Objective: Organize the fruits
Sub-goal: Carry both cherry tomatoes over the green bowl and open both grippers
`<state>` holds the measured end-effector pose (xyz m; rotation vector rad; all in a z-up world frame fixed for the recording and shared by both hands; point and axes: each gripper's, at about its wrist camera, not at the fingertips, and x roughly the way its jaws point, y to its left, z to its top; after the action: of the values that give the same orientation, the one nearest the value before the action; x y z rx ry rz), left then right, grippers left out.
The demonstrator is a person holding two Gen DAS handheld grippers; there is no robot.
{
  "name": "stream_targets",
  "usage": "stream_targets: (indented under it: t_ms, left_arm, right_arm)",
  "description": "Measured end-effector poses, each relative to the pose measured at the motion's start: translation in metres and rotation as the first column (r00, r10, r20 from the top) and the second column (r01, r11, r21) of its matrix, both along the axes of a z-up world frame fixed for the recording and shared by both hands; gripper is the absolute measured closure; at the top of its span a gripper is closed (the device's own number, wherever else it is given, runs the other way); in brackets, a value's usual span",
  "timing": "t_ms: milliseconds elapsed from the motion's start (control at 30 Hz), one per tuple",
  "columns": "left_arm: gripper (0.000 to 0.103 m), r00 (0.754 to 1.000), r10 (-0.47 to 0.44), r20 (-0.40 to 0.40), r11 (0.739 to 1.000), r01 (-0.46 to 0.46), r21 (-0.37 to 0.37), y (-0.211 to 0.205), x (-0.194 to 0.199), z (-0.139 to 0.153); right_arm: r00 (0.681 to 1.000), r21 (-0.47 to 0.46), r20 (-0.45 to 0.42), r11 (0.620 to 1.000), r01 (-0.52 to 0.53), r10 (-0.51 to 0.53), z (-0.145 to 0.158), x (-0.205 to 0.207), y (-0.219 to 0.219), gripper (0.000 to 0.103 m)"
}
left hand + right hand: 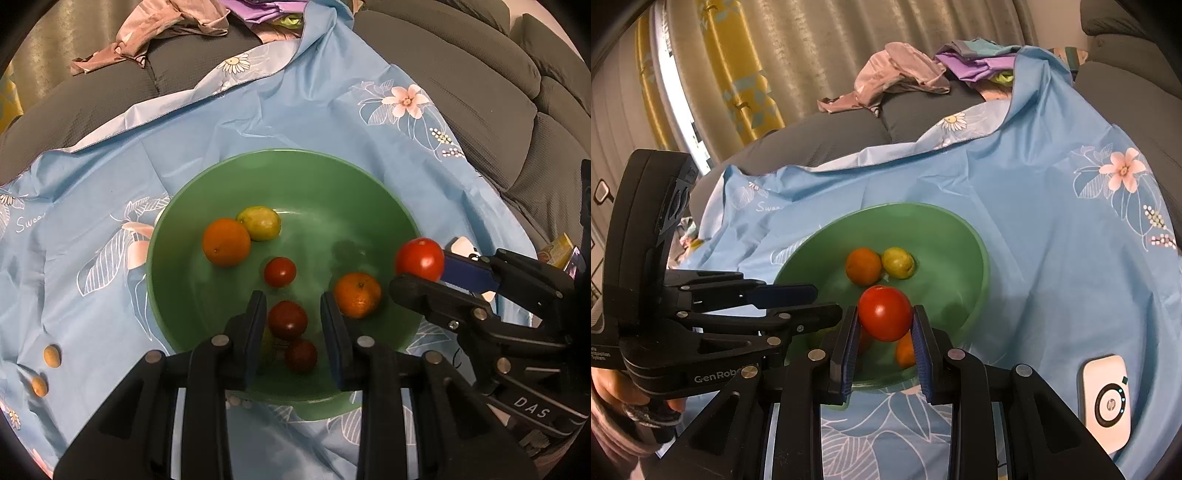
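Observation:
A green bowl (pixel 280 153) (pixel 905 205) sits on a blue floral cloth (pixel 258 110). It holds an orange (pixel 226 242), a yellow-green fruit (pixel 260 222), a mandarin (pixel 357 294) and three small dark tomatoes (pixel 279 272). My right gripper (pixel 885 310) (pixel 421 273) is shut on a bright red tomato (pixel 884 317) (pixel 419 258) above the bowl's near right rim. Over the bowl's near side, my left gripper (pixel 291 299) (pixel 829 300) has its jaws drawn in and grips nothing. The dark tomato (pixel 287 319) seen between its fingers lies in the bowl below.
Two small brown fruits (pixel 51 356) lie on the cloth left of the bowl. A white device (pixel 1106 402) rests on the cloth at the right. Crumpled clothes (pixel 173 22) are piled on the grey sofa (pixel 480 92) behind. A hand (pixel 613 391) holds the left gripper.

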<state>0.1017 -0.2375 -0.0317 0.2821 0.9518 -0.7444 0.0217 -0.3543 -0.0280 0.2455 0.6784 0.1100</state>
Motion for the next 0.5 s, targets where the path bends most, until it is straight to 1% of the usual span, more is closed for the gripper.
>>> stream_targets:
  t_ms: [200, 233, 333, 367, 433, 500]
  left_arm:
    - [0.073, 1.000, 0.009, 0.000, 1.000, -0.009, -0.002, 0.001, 0.001, 0.000]
    - [0.071, 1.000, 0.012, 0.001, 1.000, -0.012, -0.002, 0.002, 0.001, 0.000]
    - [0.053, 1.000, 0.029, 0.008, 1.000, -0.029, -0.003, 0.007, 0.002, 0.001]
    - [0.050, 0.999, 0.035, 0.011, 0.999, -0.035, -0.007, 0.009, 0.002, 0.002]
    - [0.047, 0.999, 0.047, 0.020, 0.999, -0.047, -0.009, 0.013, 0.002, 0.005]
    - [0.042, 0.997, 0.066, 0.030, 0.998, -0.066, -0.010, 0.018, 0.000, 0.008]
  right_arm:
    - [1.000, -0.001, -0.012, 1.000, -0.004, 0.004, -0.001, 0.002, 0.002, 0.073]
    - [1.000, -0.001, -0.017, 1.000, -0.003, 0.003, -0.001, 0.003, 0.002, 0.073]
    - [1.000, -0.017, -0.028, 1.000, 0.013, -0.014, -0.002, 0.003, 0.003, 0.073]
    - [0.999, -0.020, -0.029, 1.000, 0.016, -0.017, -0.002, 0.003, 0.003, 0.073]
    - [0.999, -0.022, -0.028, 1.000, 0.015, -0.015, -0.001, 0.003, 0.004, 0.073]
    - [0.999, -0.039, -0.038, 0.999, 0.020, -0.022, 0.000, 0.003, 0.006, 0.073]
